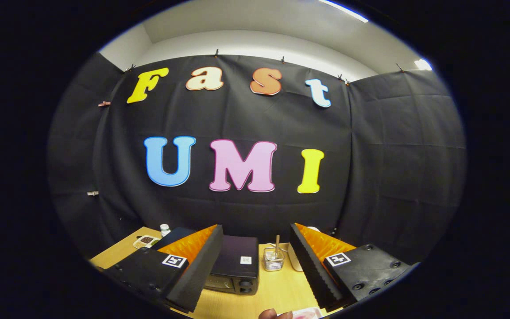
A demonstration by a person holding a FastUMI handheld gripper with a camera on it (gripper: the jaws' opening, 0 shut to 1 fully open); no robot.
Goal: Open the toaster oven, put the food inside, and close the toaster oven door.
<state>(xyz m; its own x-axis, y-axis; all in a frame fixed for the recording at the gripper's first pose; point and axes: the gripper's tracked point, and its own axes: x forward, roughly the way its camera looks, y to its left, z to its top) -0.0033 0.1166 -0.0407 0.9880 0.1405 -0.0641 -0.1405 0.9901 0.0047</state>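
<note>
Hand-held gripper (255, 266) spread wide, fingers (197, 266) clasping nothing, raised above the tabletop (277, 288). Between and just beyond them, toaster oven (236, 265), dark, door seemingly closed. Beside it, toward the right finger, wire holder (273, 259) with an upright stick. Past the left finger, small tray (145, 241) and white bottle (165, 229).

My gripper (255, 254) hangs with fingers spread wide apart; the toaster oven (235, 266) sits between them, a wire basket (273, 260) beside it.
</note>
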